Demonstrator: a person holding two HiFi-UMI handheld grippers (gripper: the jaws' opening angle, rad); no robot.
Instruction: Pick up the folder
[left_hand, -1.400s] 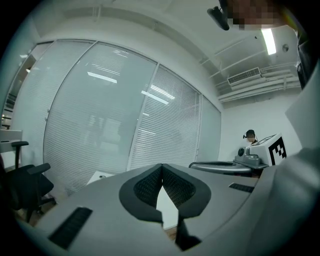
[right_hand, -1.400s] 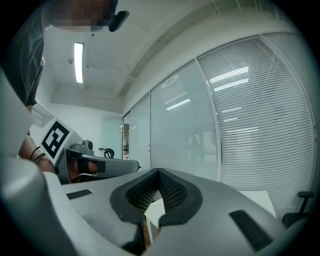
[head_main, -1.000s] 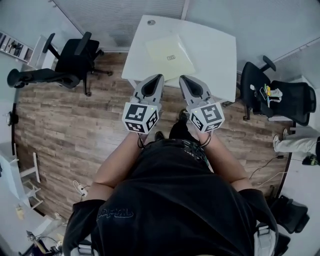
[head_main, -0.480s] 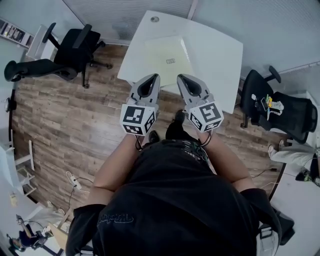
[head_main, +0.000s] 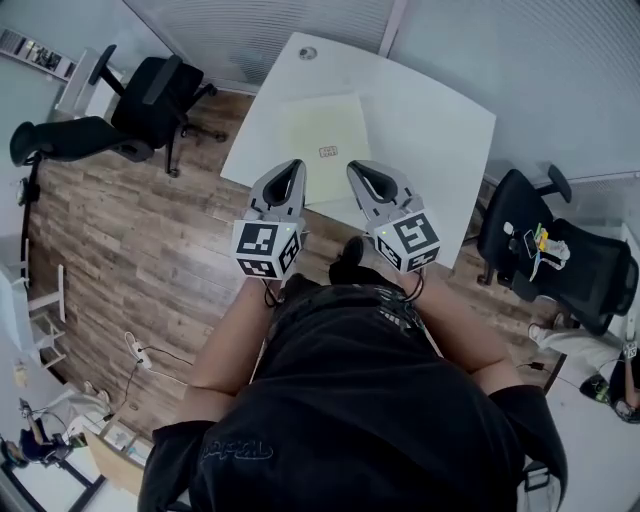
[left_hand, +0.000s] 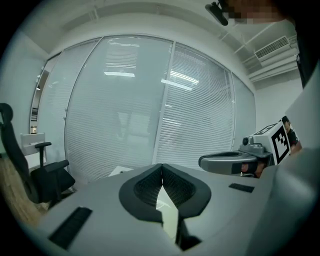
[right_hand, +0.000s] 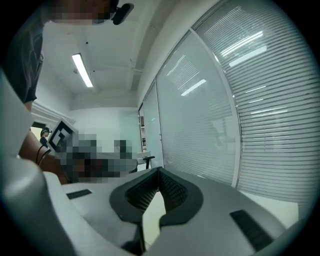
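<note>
Folder: pale yellow, flat, with a small label. It lies on the left half of the white desk and nothing rests on it. It is untouched and not yet lifted.

Left gripper: in the head view its tip overlaps the folder's near left corner. No view shows contact. Its fingers are closed on nothing, and only desk surface shows through the slit below them.

Right gripper: its tip sits at the folder's near right edge. Its fingers are likewise closed and empty.

Judgement: I hold both grippers side by side and pointed slightly down because the folder is flat and wide. One gripper at each near corner suits a two-sided lift. The fingers must part before either can take an edge.

Surroundings: one black chair stands on the wood floor left of the desk.

Change from a second ago: the tips then stood at the desk's near edge, short of the folder. They are now over the desk at the folder's near edge. The fingers were closed then as now.
</note>
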